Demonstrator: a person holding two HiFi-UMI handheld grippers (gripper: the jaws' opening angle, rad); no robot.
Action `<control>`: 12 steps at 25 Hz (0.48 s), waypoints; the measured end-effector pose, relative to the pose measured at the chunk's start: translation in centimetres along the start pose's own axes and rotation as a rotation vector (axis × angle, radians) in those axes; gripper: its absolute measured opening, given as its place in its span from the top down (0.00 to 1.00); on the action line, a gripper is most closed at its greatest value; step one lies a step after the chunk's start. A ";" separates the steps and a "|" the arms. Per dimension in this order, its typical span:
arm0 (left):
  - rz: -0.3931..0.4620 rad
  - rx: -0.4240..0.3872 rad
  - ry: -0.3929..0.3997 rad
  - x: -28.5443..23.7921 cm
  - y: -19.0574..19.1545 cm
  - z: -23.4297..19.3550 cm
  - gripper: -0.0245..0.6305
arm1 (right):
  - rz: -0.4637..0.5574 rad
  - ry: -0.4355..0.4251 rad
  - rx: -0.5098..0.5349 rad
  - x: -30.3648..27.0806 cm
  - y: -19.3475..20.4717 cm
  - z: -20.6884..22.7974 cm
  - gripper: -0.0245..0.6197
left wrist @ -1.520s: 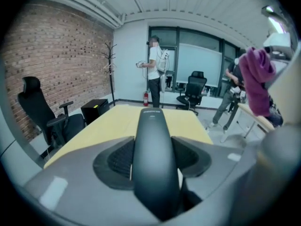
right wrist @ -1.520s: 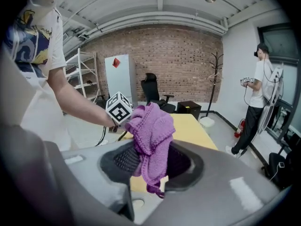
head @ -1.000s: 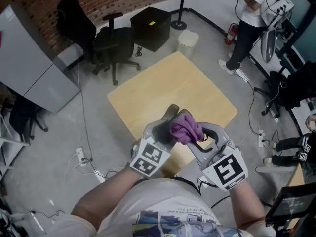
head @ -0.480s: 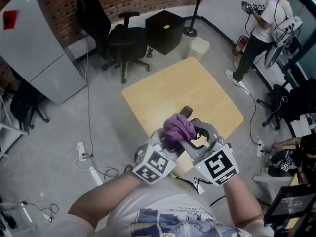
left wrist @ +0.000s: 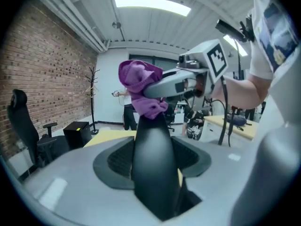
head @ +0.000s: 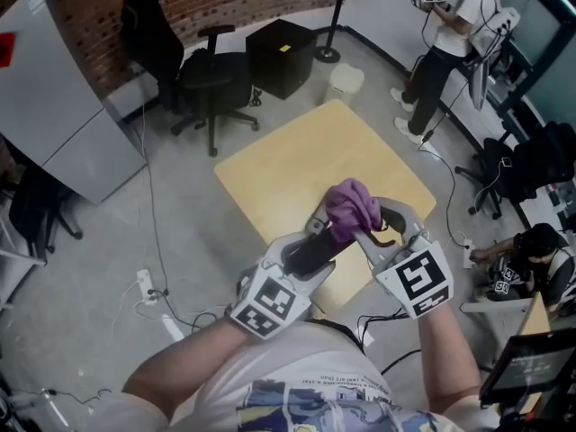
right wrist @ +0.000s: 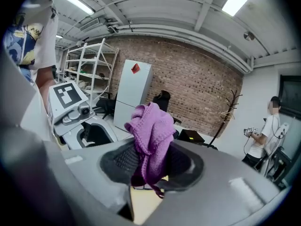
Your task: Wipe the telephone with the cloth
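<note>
Two claws are lifted together over the pale wooden desk, and nothing of the task lies on the desk itself. The left claw is closed on the telephone. What I see of it is a dark, long, rounded piece like a handset, gripped around its middle with the far end free. The right claw is closed on the purple cloth, which stands out of the jaws as a loose bunch. This bunch touches the far end of the telephone.

I judge that the telephone is hard and light, with a smooth, a little shiny shell. Such a shell can slip or turn between the pads when the cloth pushes on it from the side. The middle is a good place to hold it, because both ends stay open for wiping. The grip must be firm, and the pushing should go along the body, not across it.

The cloth looks knitted, soft and very light, and it folds easily. It is best held by a thick gathered part, so that enough of it stands out and the hard jaws do not scratch the shell.
</note>
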State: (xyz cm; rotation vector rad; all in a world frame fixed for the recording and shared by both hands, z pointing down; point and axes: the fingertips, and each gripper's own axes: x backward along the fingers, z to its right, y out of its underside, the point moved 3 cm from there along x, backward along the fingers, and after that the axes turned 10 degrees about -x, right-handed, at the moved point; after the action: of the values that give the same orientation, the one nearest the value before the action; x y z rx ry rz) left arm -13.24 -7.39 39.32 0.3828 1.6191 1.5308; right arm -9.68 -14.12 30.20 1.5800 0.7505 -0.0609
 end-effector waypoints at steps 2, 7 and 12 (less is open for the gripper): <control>0.014 -0.001 0.015 0.7 0.7 0.1 0.57 | 0.000 0.047 -0.005 0.1 0.2 0.1 0.75; 0.045 0.025 0.038 2.0 1.7 0.0 0.57 | 0.016 0.165 -0.030 1.4 0.5 1.3 0.75; 0.092 0.149 0.049 2.6 1.0 -1.0 0.57 | 0.031 0.231 -0.070 3.3 0.8 2.4 0.75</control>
State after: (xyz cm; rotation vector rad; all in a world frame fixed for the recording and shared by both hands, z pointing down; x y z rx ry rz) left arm -15.89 -5.94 39.19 0.5113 1.7816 1.5012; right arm -5.79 -14.84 28.92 1.5474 0.8974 0.1712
